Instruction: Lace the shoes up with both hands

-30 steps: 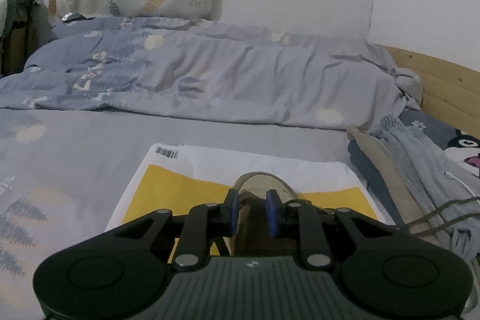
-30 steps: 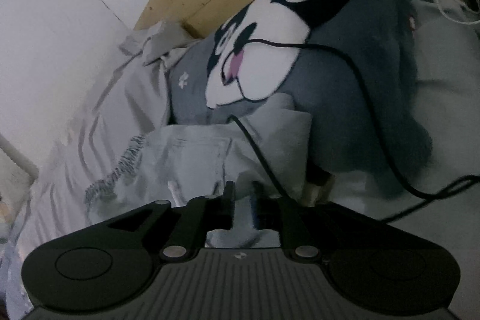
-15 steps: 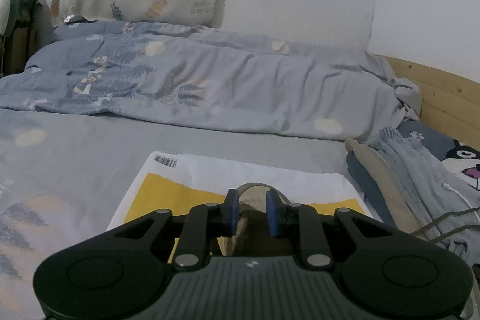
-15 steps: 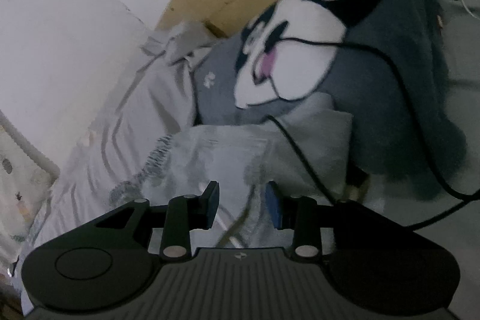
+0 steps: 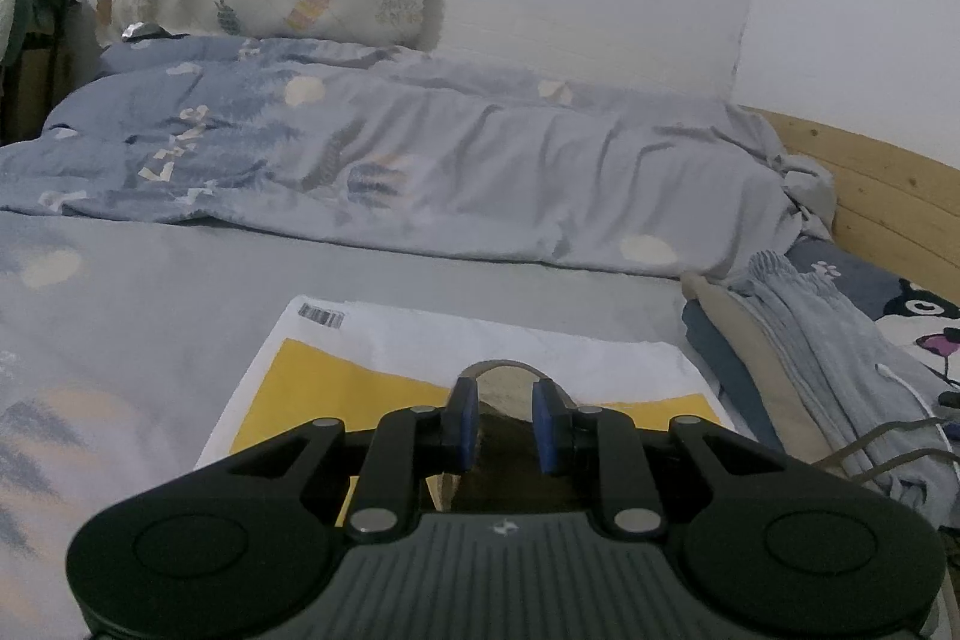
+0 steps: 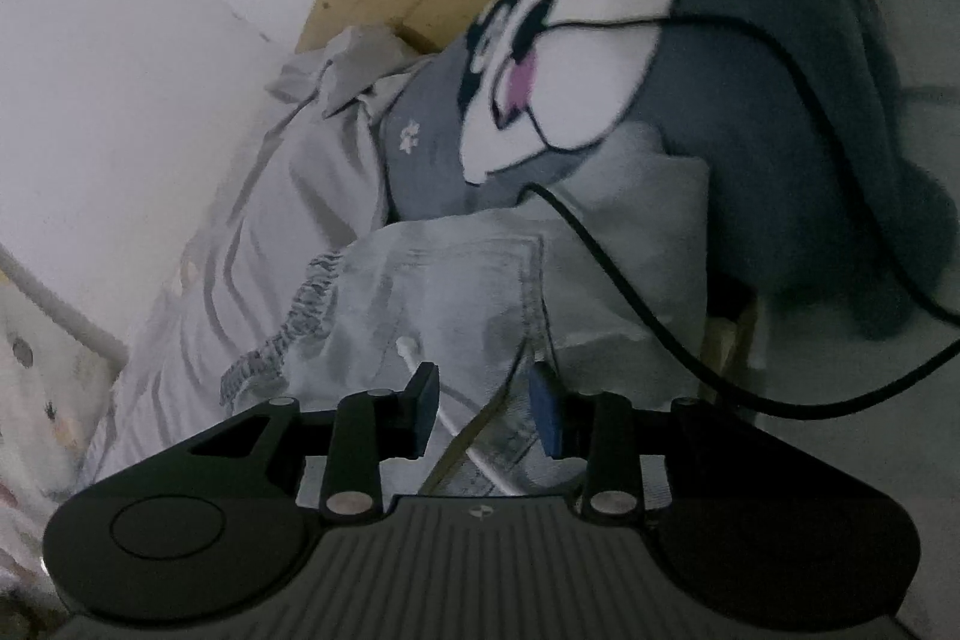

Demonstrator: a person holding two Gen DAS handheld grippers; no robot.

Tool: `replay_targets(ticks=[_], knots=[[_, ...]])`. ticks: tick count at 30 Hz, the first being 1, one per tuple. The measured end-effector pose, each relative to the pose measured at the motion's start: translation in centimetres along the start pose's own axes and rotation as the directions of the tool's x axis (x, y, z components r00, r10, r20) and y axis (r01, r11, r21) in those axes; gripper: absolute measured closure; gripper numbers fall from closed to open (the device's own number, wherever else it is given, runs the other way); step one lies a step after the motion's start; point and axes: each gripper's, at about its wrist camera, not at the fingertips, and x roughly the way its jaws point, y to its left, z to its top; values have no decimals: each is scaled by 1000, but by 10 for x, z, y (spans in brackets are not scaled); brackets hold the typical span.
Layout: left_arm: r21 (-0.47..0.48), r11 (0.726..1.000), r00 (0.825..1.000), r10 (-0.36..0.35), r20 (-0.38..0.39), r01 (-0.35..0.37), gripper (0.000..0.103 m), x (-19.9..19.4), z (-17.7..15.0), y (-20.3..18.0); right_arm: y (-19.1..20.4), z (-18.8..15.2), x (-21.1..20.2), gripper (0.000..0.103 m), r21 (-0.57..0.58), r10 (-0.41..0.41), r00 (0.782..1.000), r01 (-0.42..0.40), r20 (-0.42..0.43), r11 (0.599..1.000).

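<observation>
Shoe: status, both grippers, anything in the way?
Left gripper astride the shoe, grip unclear. Right gripper open, empty, over grey clothes, off the shoe. Shoe on yellow-white bag. Black cable beside right gripper.

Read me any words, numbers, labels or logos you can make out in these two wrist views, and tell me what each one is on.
Barcode label, corner of the white and yellow mailer: bars show, digits too small to read.
Pale lettering on the blue duvet: lies at an angle, no word can be made out.
Small pale mark on each gripper body: a symbol, no letters.
Dog pillow: paw print only, no text.
</observation>
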Motion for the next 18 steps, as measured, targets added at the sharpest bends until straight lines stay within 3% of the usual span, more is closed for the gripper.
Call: replay_targets(ticks=[7,9,10,11,18], knots=[[0,1000,1000,-7,7,7,85,1,-2,-3,0,-6,11,68,-21,-30,999,31,40,999],[-3,1000,1000,-5,7,5,85,2,-2,-2,5,-8,12,75,-58,-59,997,62,53,996],[-4,1000,1000,-4,9,4,85,2,-3,-2,7,-9,12,92,-75,-84,995,88,62,993],[-6,1000,1000,-3,10,3,85,2,-3,-1,8,-10,12,100,-91,-108,992,114,70,989],[-41,999,1000,-10,27,11,85,-2,1,3,31,-18,0,101,-208,-102,985,130,137,970]])
